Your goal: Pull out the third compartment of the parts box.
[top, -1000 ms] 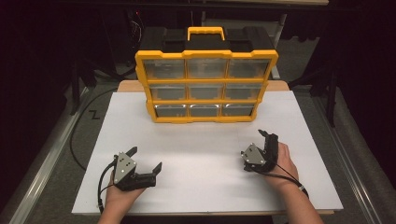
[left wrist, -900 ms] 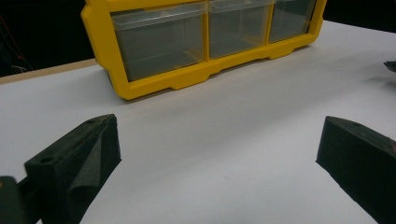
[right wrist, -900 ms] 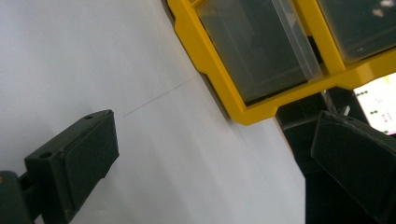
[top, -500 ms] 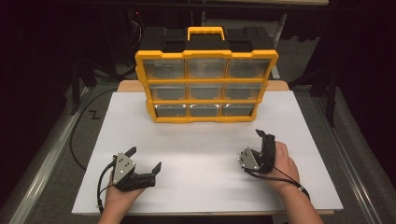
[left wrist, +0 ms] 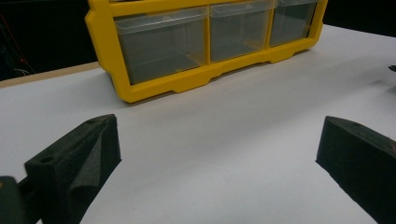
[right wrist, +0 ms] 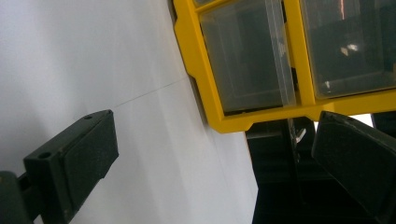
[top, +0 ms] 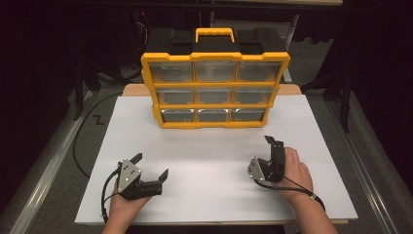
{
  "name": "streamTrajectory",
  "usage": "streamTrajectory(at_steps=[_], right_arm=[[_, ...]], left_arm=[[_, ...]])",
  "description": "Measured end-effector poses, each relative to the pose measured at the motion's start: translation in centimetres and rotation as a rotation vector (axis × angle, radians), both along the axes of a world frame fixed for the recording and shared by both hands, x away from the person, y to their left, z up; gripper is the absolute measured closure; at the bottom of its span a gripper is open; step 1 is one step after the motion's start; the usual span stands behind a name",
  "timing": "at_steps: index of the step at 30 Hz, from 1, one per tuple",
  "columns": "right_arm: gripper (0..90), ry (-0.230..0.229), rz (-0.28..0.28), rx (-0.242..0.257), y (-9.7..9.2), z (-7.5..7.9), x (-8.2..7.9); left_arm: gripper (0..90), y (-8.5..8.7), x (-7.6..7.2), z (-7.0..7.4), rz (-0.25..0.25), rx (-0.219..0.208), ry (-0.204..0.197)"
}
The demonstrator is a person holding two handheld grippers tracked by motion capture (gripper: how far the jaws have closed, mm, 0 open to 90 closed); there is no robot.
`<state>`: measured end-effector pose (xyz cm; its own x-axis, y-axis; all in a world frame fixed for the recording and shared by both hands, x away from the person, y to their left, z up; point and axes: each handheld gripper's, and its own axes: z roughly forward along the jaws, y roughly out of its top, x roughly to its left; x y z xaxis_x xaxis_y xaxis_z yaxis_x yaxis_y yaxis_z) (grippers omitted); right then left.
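**Yellow drawer box waits beyond two open grippers**

Yellow plastic frames a storage box (top: 215, 87) of nine clear drawers, standing upright at the far middle of a white table (top: 204, 195). It looks stiff, bulky and probably light; the black-and-yellow handle (top: 215, 35) on top seems the best hold, or a drawer's front lip. Near left, the left gripper (top: 152, 166) rests released, jaws wide. Near right, the right gripper (top: 262, 157) is tilted, jaws also apart. Its own view shows the box's right-hand drawers (right wrist: 247, 56) slanted; the left gripper view shows the bottom row (left wrist: 161, 44) level.
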<state>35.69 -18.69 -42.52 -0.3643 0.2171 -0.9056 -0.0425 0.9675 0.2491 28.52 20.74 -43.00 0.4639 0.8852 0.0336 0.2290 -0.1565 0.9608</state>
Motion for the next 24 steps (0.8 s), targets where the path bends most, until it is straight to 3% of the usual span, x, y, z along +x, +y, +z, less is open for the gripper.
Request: streamTrajectory(at_steps=[14,24], right_arm=[[1.3,-0.033,0.027,-0.106,0.55,-0.25,-0.33],[3.4,-0.051,0.035,-0.133,0.87,-0.48,-0.44]], left_arm=[[0.4,-0.22,-0.01,-0.10,0.001,0.022,-0.004],[0.4,-0.06,0.05,-0.01,0.004,0.018,-0.001]])
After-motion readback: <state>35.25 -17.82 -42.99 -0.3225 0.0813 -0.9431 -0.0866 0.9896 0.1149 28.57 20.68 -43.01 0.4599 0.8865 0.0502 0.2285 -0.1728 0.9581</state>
